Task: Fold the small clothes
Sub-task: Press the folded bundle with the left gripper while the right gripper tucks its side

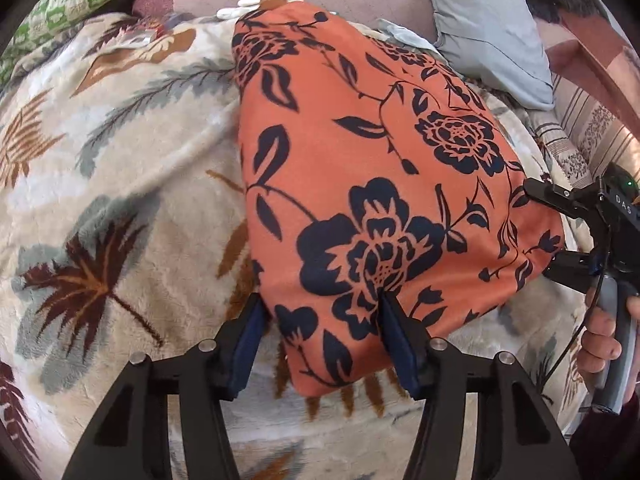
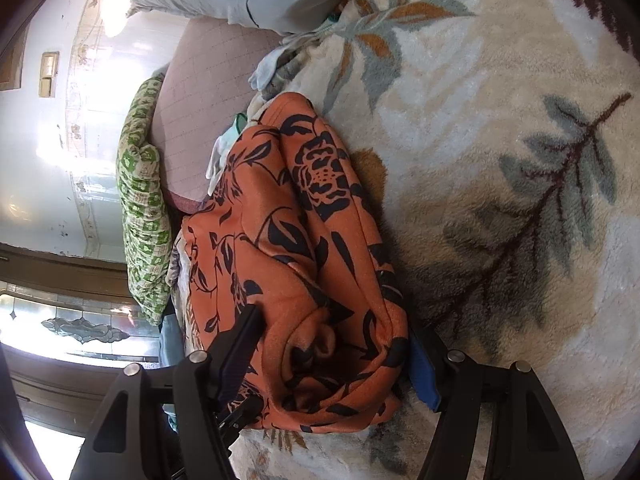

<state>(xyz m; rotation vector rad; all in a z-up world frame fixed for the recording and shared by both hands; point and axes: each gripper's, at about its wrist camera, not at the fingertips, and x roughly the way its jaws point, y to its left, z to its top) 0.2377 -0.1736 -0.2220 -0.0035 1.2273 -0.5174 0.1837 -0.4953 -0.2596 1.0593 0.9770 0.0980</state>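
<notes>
Cream leaf-patterned plush blanket [image 1: 100,208] carried one orange black-flowered folded garment [image 1: 360,168]. Left claw [image 1: 320,340] and right claw [image 2: 332,356] each gaped, released, straddling its near edges.

Orange woven-cloth garment with dark navy floral print [image 1: 360,152]: smooth, matt, faintly brushed face. Cream plush fleece blanket with leaf pattern [image 1: 120,200]: deep, fuzzy pile, matt. Pale grey-blue cotton pillow [image 1: 492,28]: smooth, creased, matt. Green-and-cream patterned cloth [image 2: 144,216]: crinkled, textured weave. Left gripper [image 1: 320,344]: matt black plastic arms, blue rubbery pads, bright metal pins. Right gripper [image 2: 332,360]: same finish.
</notes>
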